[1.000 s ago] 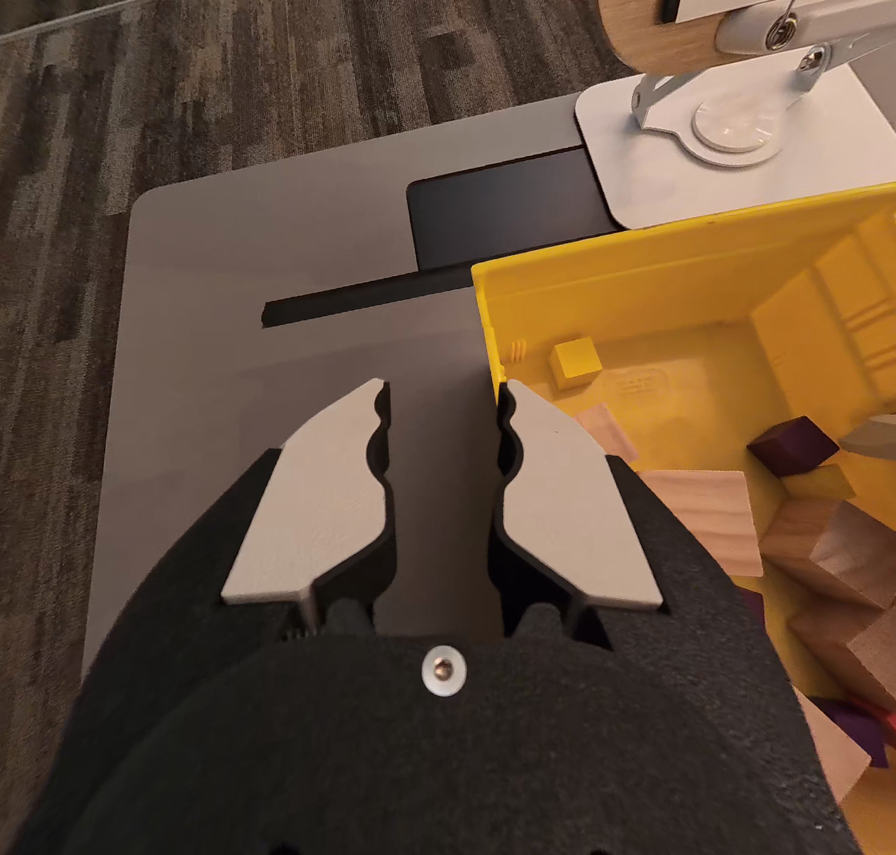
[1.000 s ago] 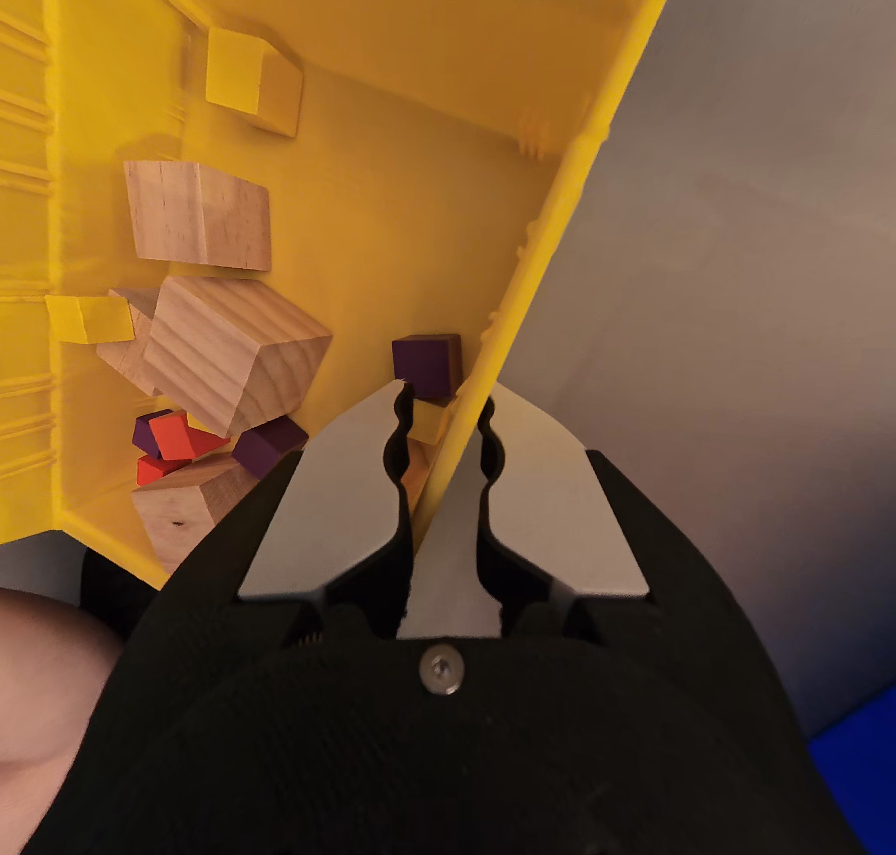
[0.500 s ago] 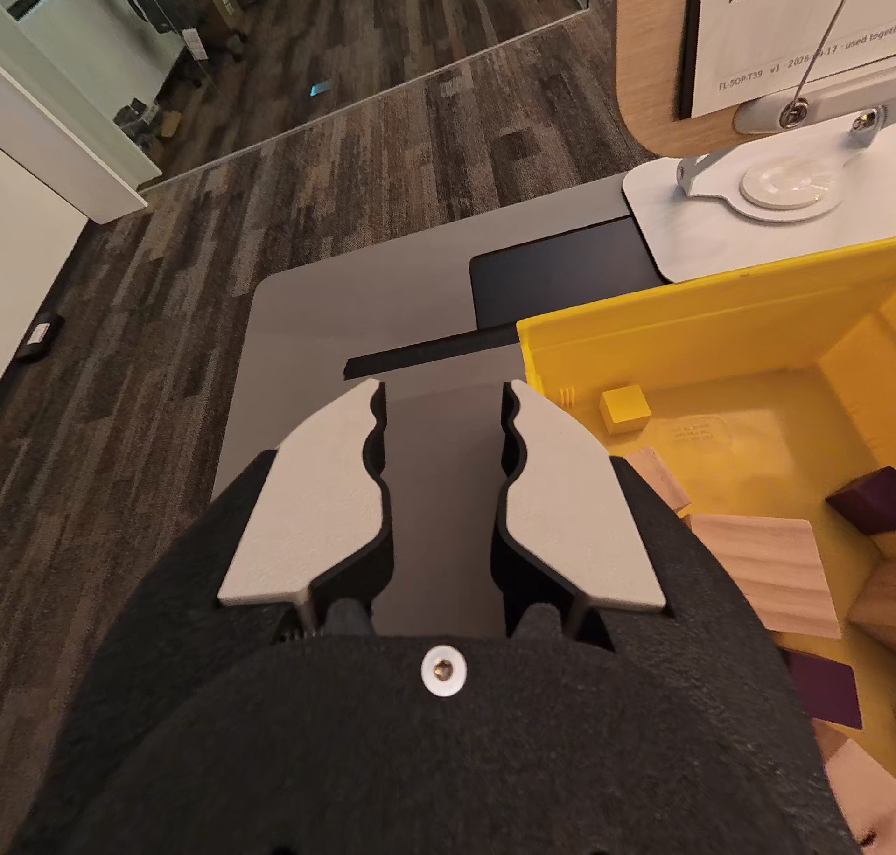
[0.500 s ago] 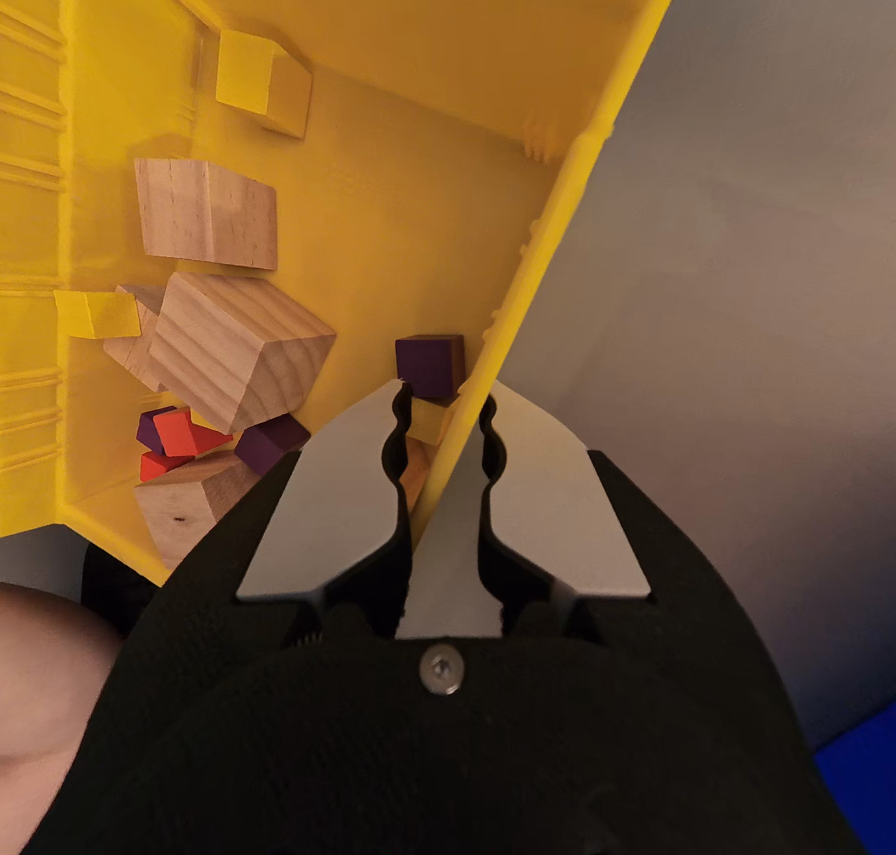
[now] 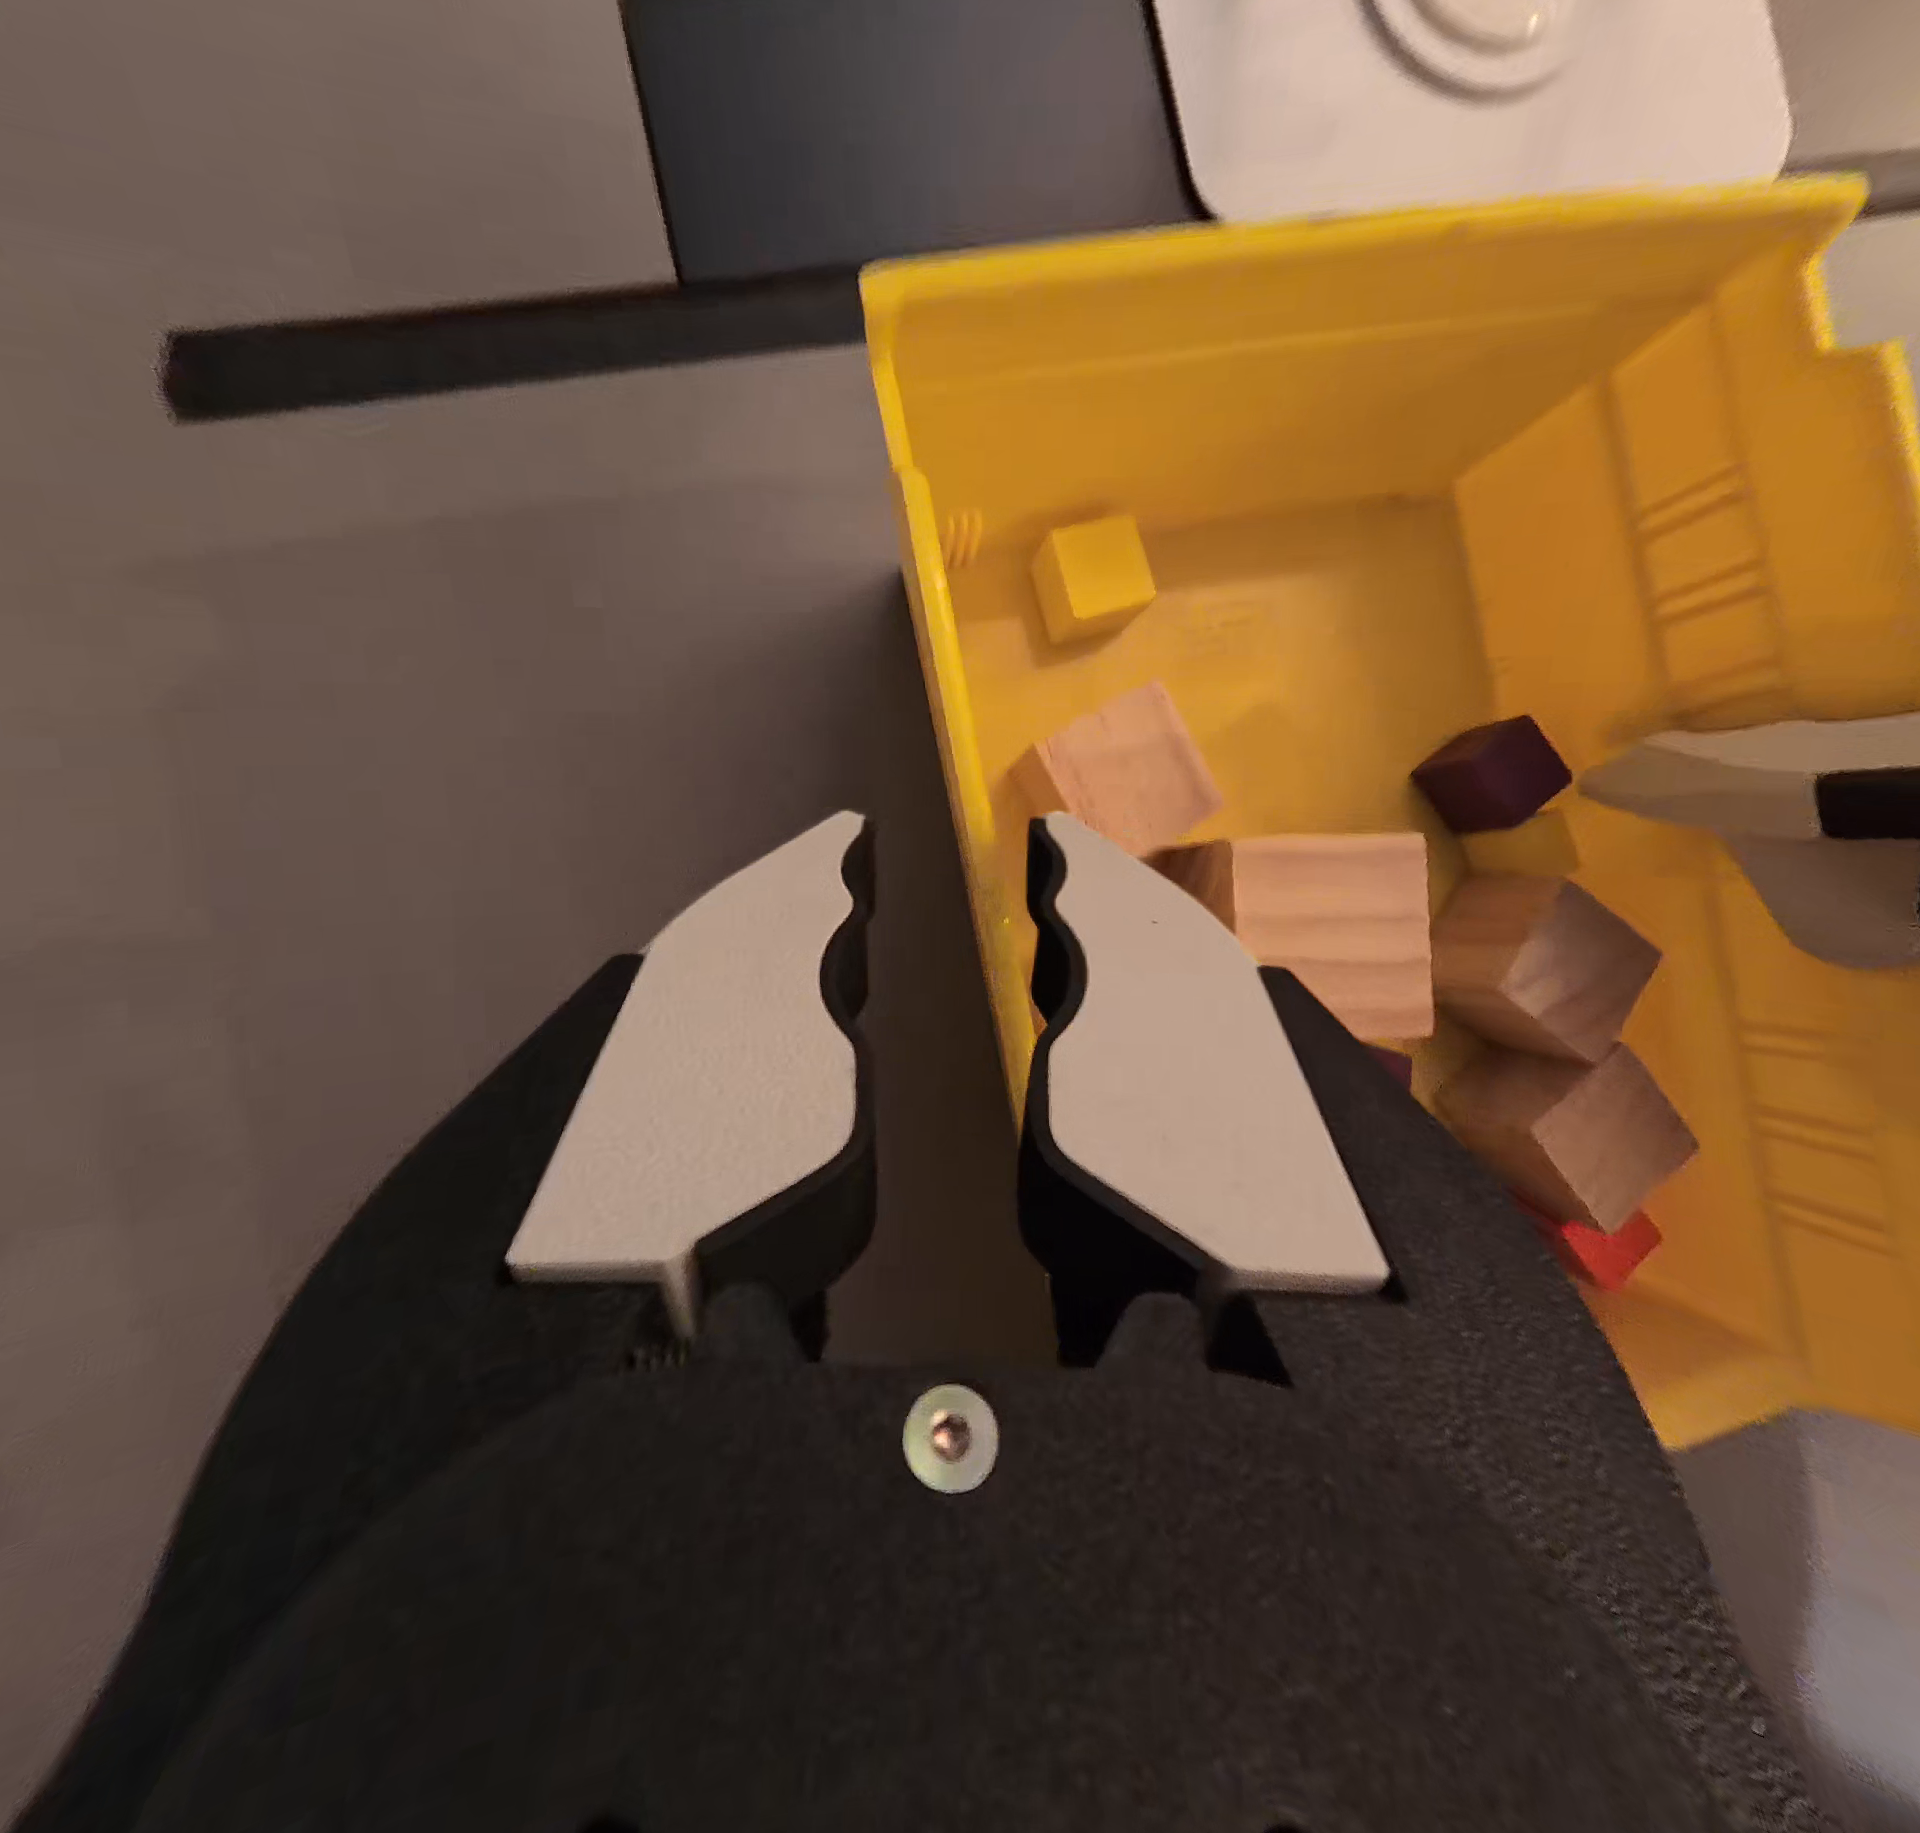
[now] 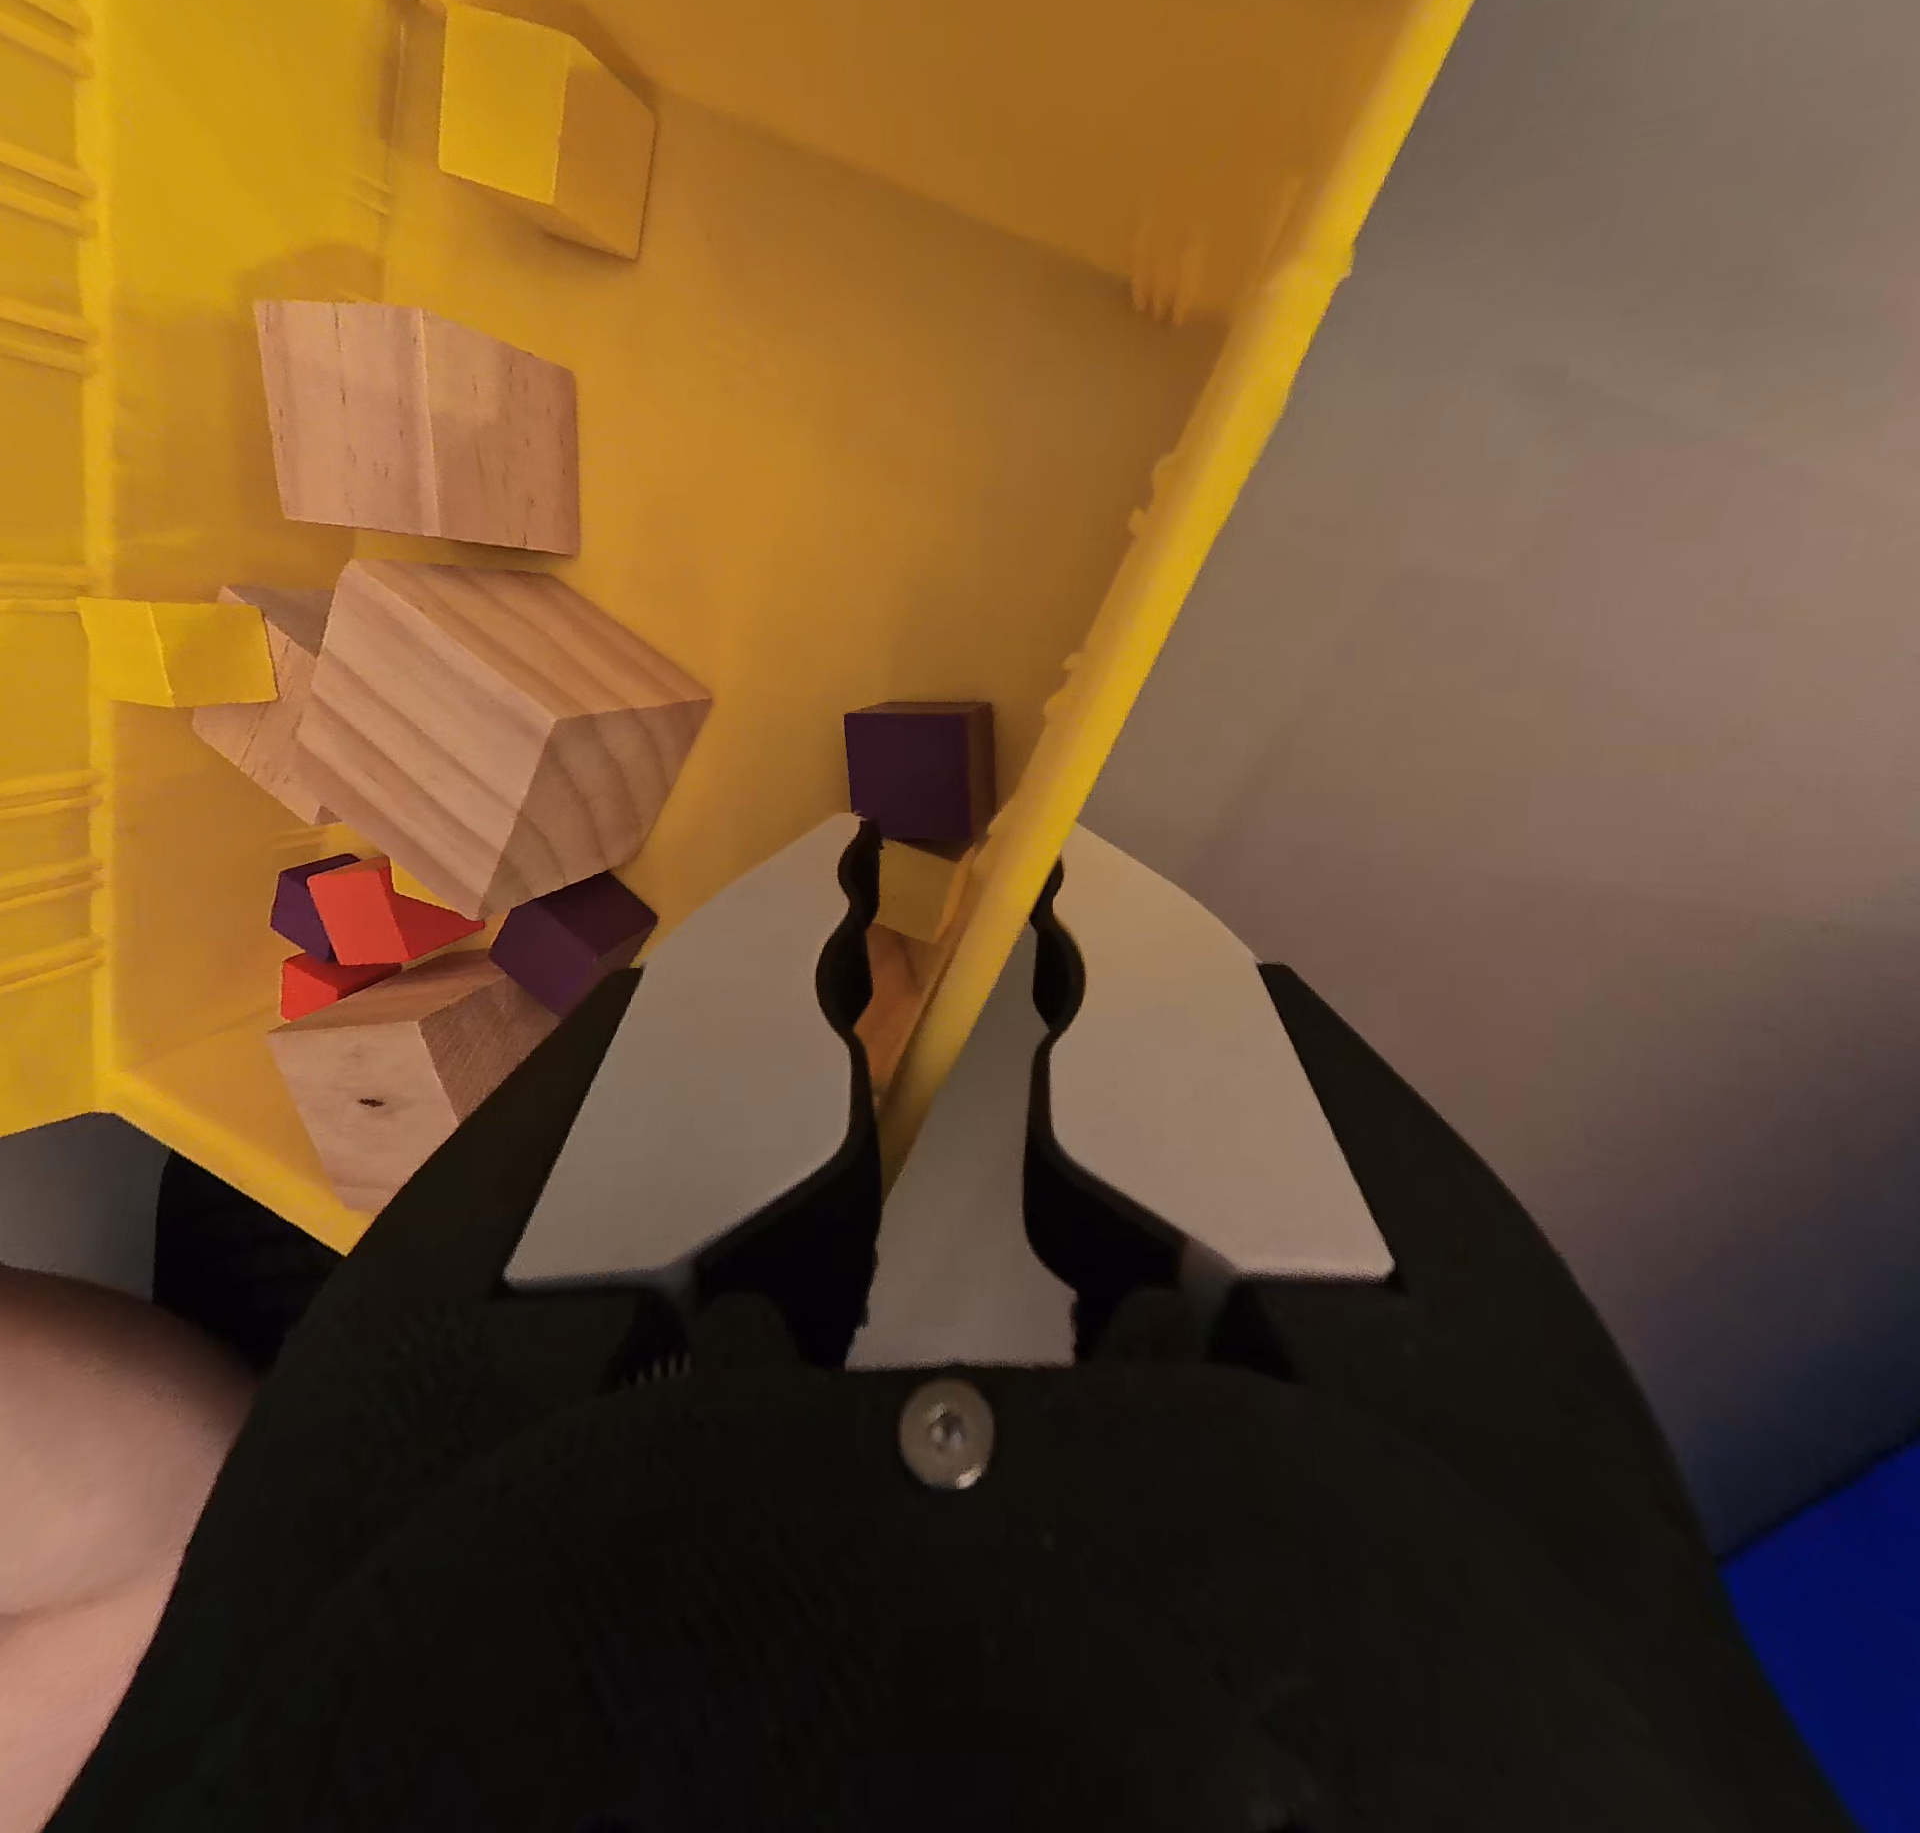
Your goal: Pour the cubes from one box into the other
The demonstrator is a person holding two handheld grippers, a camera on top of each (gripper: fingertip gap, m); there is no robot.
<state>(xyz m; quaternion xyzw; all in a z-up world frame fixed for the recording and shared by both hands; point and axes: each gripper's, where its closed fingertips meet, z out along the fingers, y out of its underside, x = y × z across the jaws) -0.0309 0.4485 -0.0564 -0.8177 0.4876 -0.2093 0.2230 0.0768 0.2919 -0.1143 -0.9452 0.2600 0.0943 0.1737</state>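
Note:
A yellow box (image 5: 1247,381) holds several cubes: plain wooden ones (image 5: 1330,931), a purple one (image 5: 1491,791), a yellow one (image 5: 1091,578) and a red one (image 5: 1600,1258). My left gripper (image 5: 945,827) straddles the box's left wall with its jaws narrowed on it. My right gripper (image 6: 956,838) is shut on the opposite wall of the yellow box (image 6: 935,225), with a purple cube (image 6: 914,770) just inside its tips. One of its fingers (image 5: 1714,807) shows in the left wrist view. Wooden cubes (image 6: 488,734) and red cubes (image 6: 364,916) lie in the box.
The box is over a grey table (image 5: 416,744) with a black strip (image 5: 499,360), a dark panel (image 5: 883,110) and a white stand base (image 5: 1455,69) behind it. A blue object's corner (image 6: 1849,1596) shows at the lower right. A person's hand (image 6: 83,1471) is at the lower left.
My left gripper has moved right and down over the box's left wall, and its jaws have narrowed onto it. My right gripper has kept its hold on the other wall.

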